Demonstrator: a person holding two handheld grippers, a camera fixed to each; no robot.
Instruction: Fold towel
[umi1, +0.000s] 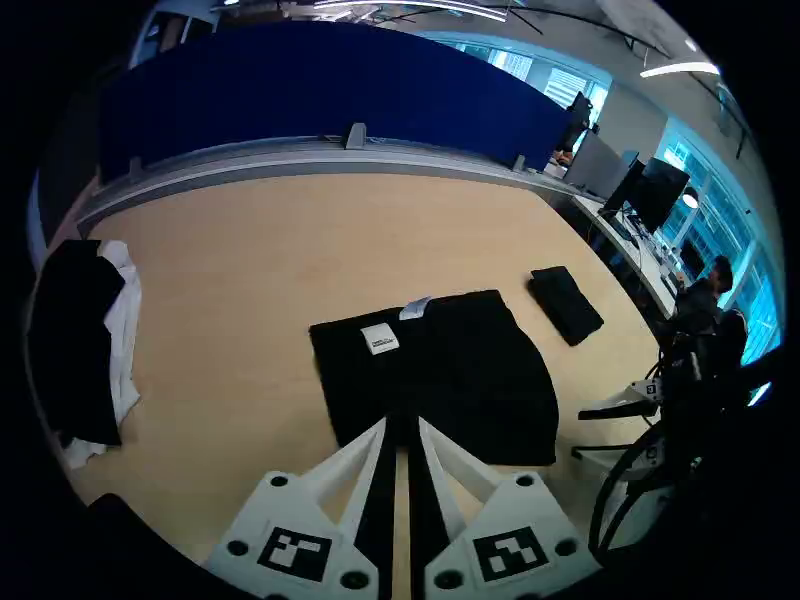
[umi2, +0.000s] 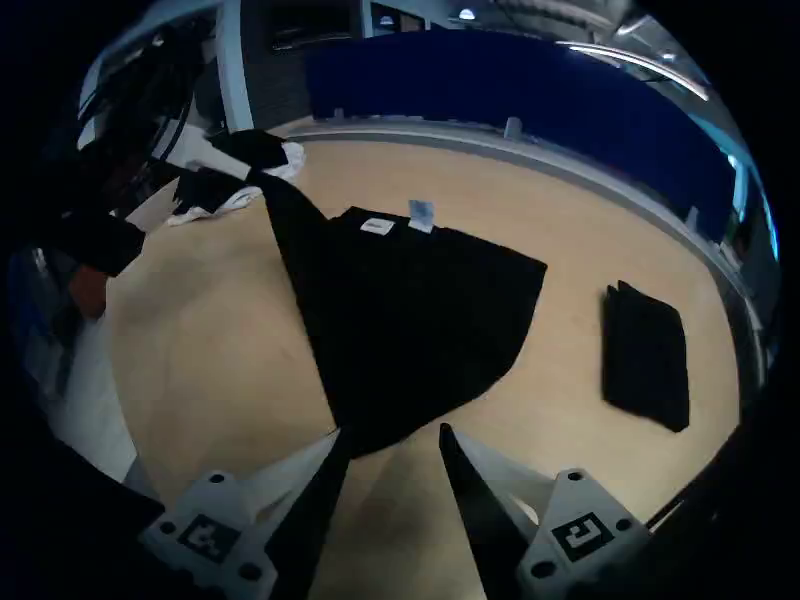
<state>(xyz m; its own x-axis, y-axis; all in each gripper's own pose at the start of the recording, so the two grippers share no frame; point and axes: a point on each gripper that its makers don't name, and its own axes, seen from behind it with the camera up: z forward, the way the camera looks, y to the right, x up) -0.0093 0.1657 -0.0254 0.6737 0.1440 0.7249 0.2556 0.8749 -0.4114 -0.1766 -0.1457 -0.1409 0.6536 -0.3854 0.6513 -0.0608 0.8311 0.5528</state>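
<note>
1. Nearest in the left gripper view: the left claw (umi1: 402, 428) is keeping its fingers drawn almost together. The tips are sitting over the near edge of the black towel (umi1: 460, 380). Black pads are blending into black cloth, so I cannot tell whether any cloth is being pinched.
2. Nearest in the right gripper view: the right claw (umi2: 392, 435) is standing released with its fingers apart. The towel's near corner is reaching into the gap between the tips.
3. The towel is lying spread on the light wooden desk (umi1: 250, 270), with a white tag (umi1: 379, 339) near its far edge.
4. In the right gripper view the towel's left edge is running as a long dark wedge toward a pile of black and white cloths (umi2: 240, 160). Where it ends is hard to make out. The left gripper view is showing towel and pile well apart.
5. At the right edge of the left gripper view, the right claw is showing farther off, just beside the towel. It is partly cut off and tangled in cables.
6. A folded dark cloth (umi1: 566, 303) is lying on the desk, apart from the towel.
7. A blue partition (umi1: 330, 90) is closing the far side. In the left gripper view, monitors (umi1: 655, 190) and a seated person (umi1: 700, 290) are showing small and dim.
</note>
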